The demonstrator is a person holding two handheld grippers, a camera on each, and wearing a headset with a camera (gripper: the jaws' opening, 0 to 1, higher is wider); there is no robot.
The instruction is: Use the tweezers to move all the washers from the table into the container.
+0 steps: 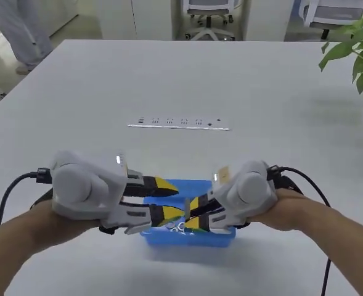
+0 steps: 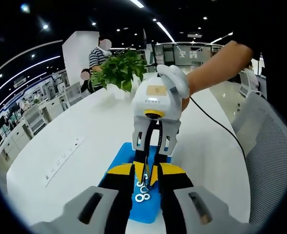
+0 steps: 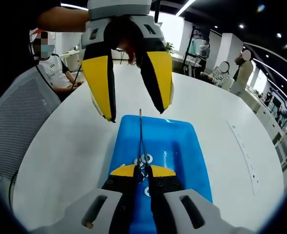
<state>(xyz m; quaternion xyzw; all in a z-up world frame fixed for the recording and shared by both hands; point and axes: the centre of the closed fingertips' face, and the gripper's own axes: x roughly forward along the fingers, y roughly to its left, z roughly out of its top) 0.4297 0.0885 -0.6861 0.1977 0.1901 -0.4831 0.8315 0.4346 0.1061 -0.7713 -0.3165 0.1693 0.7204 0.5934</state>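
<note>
So, both grippers sit nose to nose, low over the blue container, which is on the white bench close to my edge. My left forearm and right hand come in from the bottom corners, wrists turned inward so the two sets of fingers point straight at each other, roughly level.

The right gripper has its fingers pinched tight on the tweezers, which stick out ahead over the container. The left gripper has its fingers spread apart with nothing in them. The tweezers' tip reaches about into that gap, and I can't tell if it touches.

A few washers lie inside the container, right under the tweezers. A power strip sits farther out on the bench, well apart.
</note>
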